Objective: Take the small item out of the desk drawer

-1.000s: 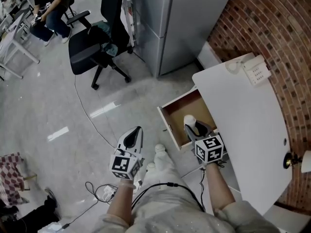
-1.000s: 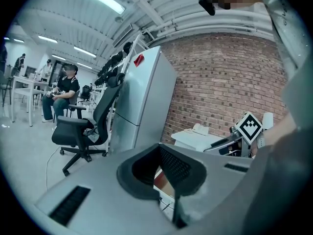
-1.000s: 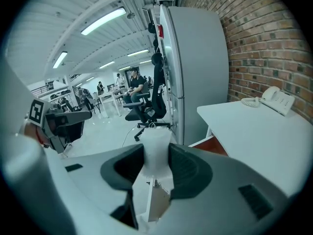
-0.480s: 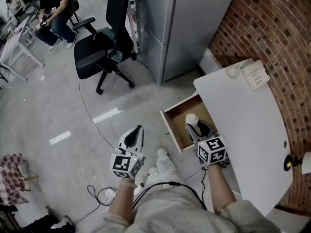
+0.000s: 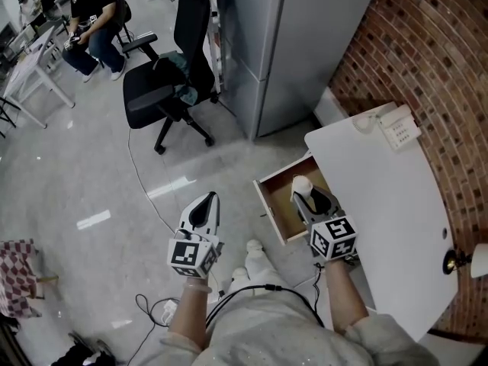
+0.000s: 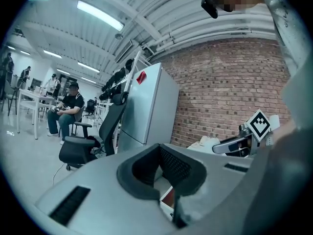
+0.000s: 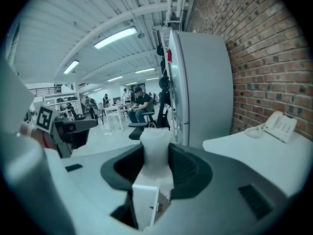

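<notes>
Higher than a moment ago, our right gripper (image 5: 309,198) is clamping one small white item (image 5: 299,183) just above the one open drawer (image 5: 267,204) of the desk (image 5: 389,197). Only the right gripper view is showing the pads (image 7: 188,170) pinching it. Our left gripper (image 5: 206,200), also higher, is hanging clenched and empty beside the drawer. One office chair (image 5: 149,94) and one telephone (image 5: 402,126) are sitting nearby.
</notes>
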The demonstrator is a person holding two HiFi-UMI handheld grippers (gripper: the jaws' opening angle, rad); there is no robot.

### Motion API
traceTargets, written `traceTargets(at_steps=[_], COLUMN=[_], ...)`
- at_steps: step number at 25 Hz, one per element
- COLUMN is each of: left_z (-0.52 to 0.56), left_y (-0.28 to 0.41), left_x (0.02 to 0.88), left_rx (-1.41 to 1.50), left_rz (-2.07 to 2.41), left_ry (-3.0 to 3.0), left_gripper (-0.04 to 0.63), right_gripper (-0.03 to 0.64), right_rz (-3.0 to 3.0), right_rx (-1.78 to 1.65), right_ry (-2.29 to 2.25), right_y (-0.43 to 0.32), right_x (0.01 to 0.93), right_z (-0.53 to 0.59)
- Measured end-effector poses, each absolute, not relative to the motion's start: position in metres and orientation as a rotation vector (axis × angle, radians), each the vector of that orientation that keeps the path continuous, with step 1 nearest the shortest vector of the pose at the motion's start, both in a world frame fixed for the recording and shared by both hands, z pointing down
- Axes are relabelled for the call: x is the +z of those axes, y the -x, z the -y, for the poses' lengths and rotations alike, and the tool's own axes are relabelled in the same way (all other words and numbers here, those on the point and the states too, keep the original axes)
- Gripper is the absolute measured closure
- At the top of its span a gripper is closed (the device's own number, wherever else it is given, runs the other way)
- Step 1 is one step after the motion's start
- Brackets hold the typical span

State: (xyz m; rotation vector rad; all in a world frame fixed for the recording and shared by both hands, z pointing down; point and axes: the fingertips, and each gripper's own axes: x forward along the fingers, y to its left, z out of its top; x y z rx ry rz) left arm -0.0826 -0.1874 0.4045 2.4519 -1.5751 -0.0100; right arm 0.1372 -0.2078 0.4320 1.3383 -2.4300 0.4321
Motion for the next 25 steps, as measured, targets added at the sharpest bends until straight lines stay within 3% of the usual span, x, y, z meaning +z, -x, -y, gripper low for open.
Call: traceTargets(at_steps=[25], left_z=[0.197], left_y=[0.148], left_x=[0.348], left_rx=[-0.112], left_rz=[1.743], left_ry=[-2.444], left_gripper=[0.597], right_gripper=[0.453], right_rz=[2.543], right_rx=[0.229], right_ry=[-1.409], right_y=[-0.126], right_x=[0.359], right_z=[0.213])
